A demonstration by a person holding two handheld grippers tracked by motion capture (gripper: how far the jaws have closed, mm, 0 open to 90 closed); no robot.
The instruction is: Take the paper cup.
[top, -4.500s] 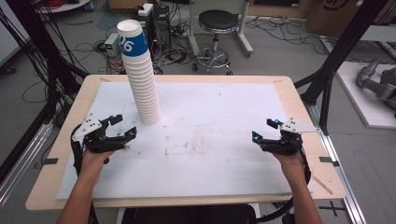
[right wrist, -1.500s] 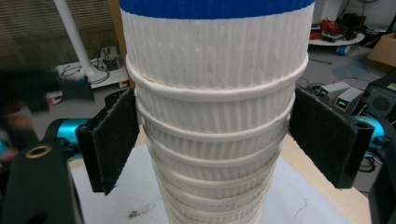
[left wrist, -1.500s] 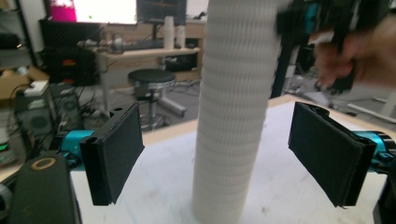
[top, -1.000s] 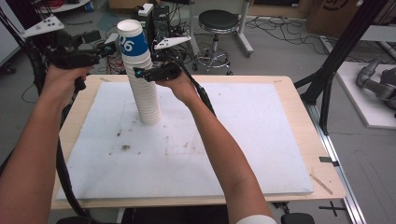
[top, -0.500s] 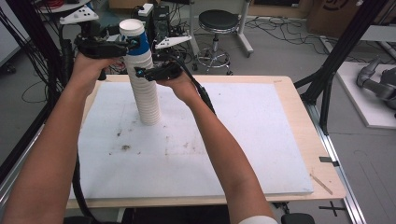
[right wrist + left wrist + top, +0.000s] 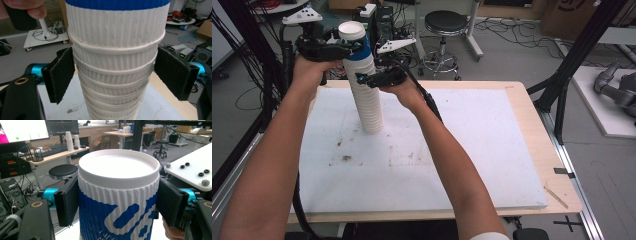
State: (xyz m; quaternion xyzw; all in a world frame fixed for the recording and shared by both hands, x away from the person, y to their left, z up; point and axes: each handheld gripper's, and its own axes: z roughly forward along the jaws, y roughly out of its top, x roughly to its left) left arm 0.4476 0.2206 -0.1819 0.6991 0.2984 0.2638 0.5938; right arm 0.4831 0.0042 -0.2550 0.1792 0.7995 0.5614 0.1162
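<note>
White ribbed paper cup stack (image 6: 367,100), upright on the worktop (image 6: 472,150), long axis vertical. Left gripper (image 6: 343,48): at the stack's top, pads pressed on both sides of the blue-printed top cup (image 6: 118,202), gripping it. Right gripper (image 6: 371,79): just below on the stack, jaws straddling the white cups, parted with a gap each side, not clamping. Likely next move: lift the top cup straight up.

Round black padded stool on chrome legs (image 6: 446,22) beyond the far edge of the pale wooden bench (image 6: 532,125). White stained mat (image 6: 462,145) covering most of the bench top. Black metal frame post (image 6: 574,57) at right. Tangled black cables (image 6: 522,27) across the grey floor (image 6: 602,165).
</note>
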